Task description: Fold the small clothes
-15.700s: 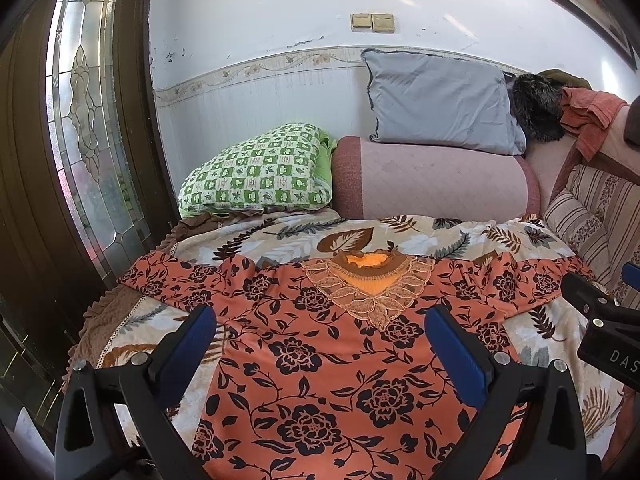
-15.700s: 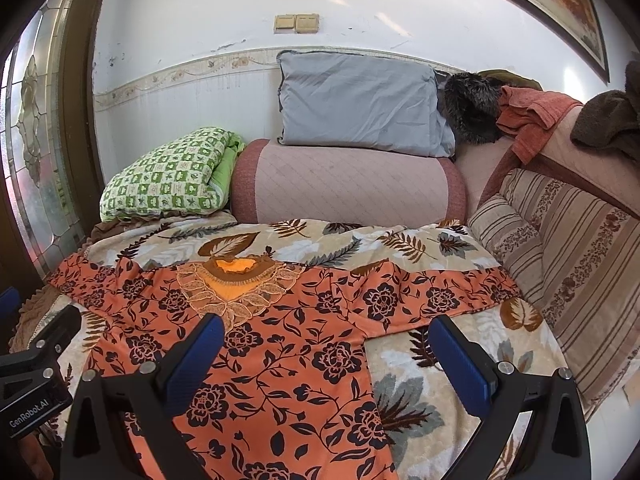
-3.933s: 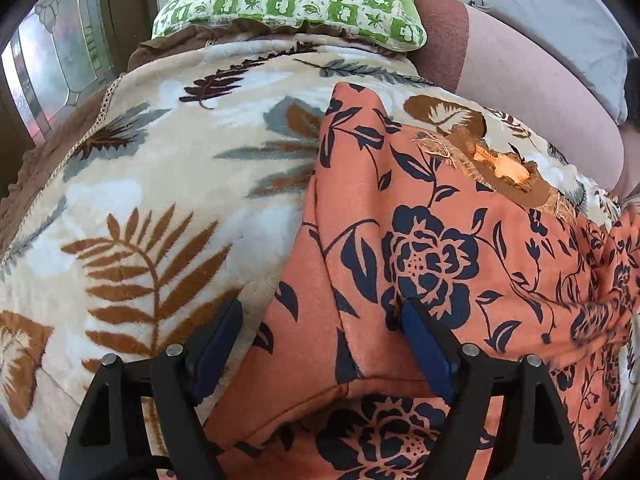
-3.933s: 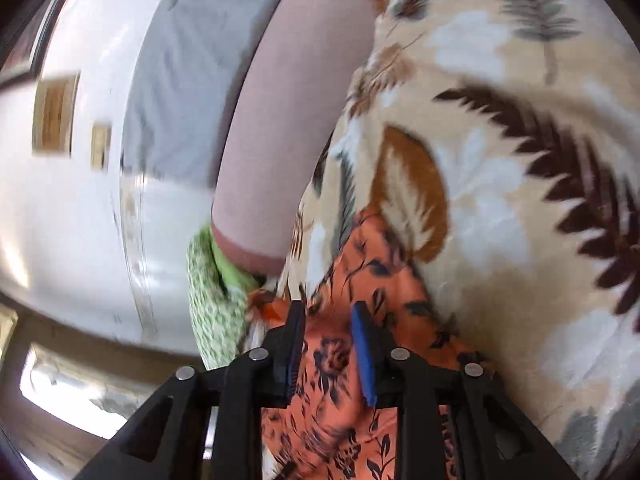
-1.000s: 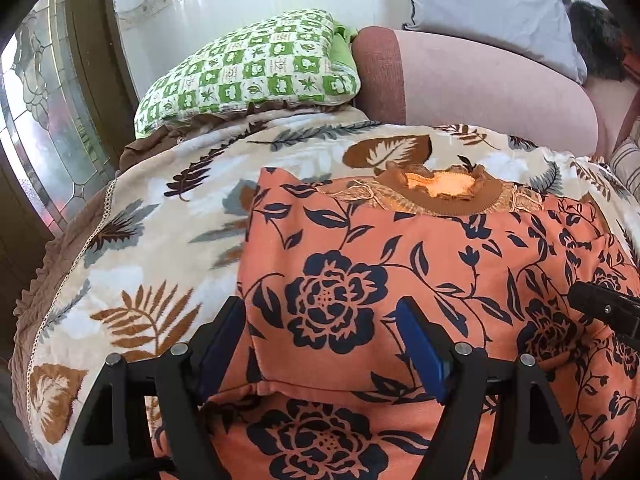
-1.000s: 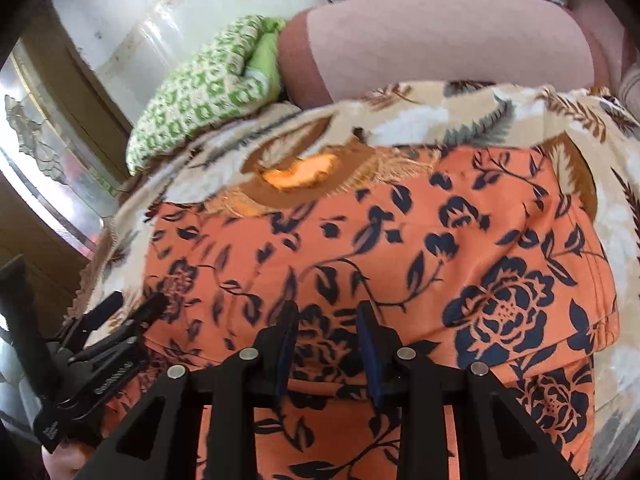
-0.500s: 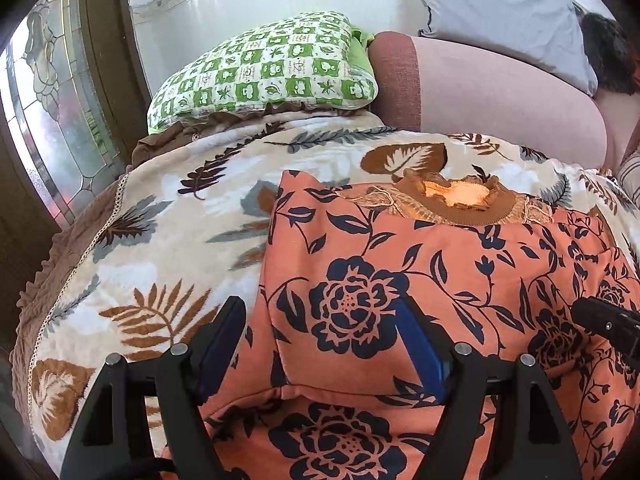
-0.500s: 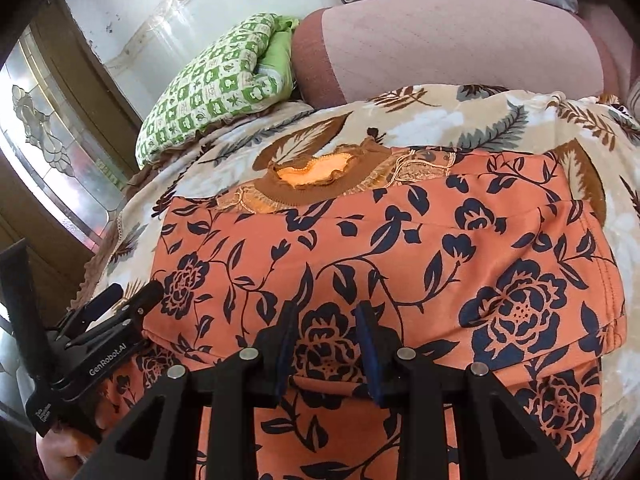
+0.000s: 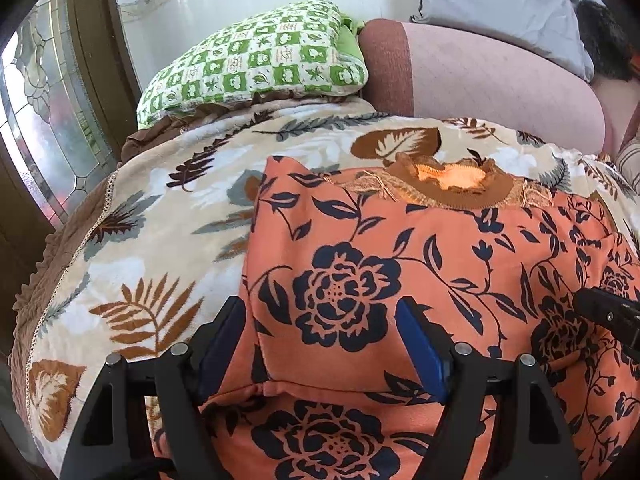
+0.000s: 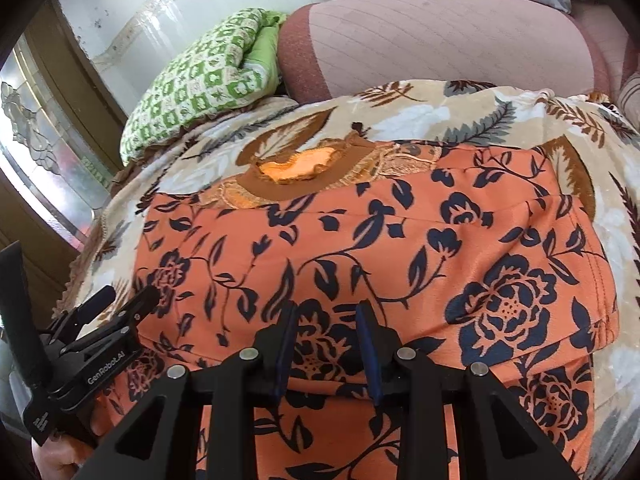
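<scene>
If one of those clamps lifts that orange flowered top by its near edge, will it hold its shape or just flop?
The orange flowered top would probably flop: it already lies in soft folded layers, following the leaf-print blanket beneath it. It looks thin, so likely light. A lift at one spot would probably let the folded-in sides slip open.

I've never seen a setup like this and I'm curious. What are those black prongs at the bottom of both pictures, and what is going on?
There is no robot: a person holds a two-fingered tool in each hand, and a wide-angle camera on each looks along its fingers. One picture is from the left tool, whose blue-padded fingers are spread wide. The other is from the right tool, whose fingers are closer together. Both are over an orange flowered top, sides folded in, on a leaf-patterned blanket near a green checked pillow. Neither seems to pinch the cloth.
</scene>
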`<state>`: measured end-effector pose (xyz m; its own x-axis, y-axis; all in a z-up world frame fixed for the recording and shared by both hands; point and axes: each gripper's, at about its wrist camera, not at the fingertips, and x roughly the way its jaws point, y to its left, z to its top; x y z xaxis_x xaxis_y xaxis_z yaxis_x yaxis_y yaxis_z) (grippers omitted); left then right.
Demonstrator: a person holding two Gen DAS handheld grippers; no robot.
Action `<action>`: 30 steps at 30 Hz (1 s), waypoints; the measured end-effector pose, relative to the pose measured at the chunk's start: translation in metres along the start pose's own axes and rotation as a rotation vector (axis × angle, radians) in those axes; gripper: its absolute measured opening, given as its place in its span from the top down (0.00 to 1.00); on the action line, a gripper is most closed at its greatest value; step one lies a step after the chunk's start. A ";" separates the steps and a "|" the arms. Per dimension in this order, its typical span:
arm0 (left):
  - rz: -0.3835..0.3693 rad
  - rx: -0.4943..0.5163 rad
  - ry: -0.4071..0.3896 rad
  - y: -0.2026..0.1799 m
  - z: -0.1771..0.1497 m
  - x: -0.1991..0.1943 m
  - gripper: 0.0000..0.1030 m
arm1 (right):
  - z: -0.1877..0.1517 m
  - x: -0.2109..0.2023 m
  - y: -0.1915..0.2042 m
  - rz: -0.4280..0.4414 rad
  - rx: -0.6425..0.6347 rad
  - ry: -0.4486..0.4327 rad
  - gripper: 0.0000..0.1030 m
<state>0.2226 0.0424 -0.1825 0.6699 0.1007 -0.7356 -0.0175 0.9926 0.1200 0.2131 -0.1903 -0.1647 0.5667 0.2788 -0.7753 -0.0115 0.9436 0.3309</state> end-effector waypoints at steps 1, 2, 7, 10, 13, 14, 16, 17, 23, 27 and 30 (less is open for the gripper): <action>-0.002 0.002 0.003 -0.001 0.000 0.001 0.24 | 0.000 0.000 0.000 -0.009 0.000 0.000 0.68; -0.004 0.004 0.004 -0.002 -0.001 0.001 0.24 | 0.000 0.000 0.000 -0.021 -0.002 -0.001 0.68; -0.006 0.018 0.005 -0.007 -0.002 0.002 0.24 | 0.001 -0.006 0.000 -0.053 -0.016 -0.019 0.68; -0.006 0.025 0.007 -0.010 -0.003 0.003 0.24 | 0.002 -0.008 -0.001 -0.076 -0.019 -0.029 0.68; -0.010 0.028 0.004 -0.011 -0.003 0.003 0.24 | 0.003 -0.010 -0.001 -0.125 -0.030 -0.040 0.68; -0.010 0.030 0.003 -0.012 -0.004 0.003 0.24 | 0.003 -0.011 -0.001 -0.148 -0.036 -0.048 0.68; -0.010 0.033 0.004 -0.013 -0.004 0.004 0.24 | 0.004 -0.014 -0.001 -0.190 -0.049 -0.067 0.68; -0.010 0.033 0.006 -0.013 -0.004 0.004 0.24 | 0.005 -0.015 -0.001 -0.203 -0.051 -0.075 0.68; -0.011 0.032 0.008 -0.013 -0.004 0.004 0.24 | 0.005 -0.019 -0.001 -0.264 -0.061 -0.098 0.68; -0.013 0.029 0.010 -0.013 -0.003 0.005 0.24 | 0.005 -0.019 0.001 -0.279 -0.075 -0.102 0.68; -0.014 0.031 0.009 -0.013 -0.003 0.005 0.24 | 0.005 -0.020 0.002 -0.297 -0.082 -0.113 0.68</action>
<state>0.2239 0.0307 -0.1898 0.6632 0.0873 -0.7434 0.0148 0.9914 0.1297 0.2058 -0.1945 -0.1458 0.6427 -0.0279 -0.7656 0.1040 0.9933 0.0511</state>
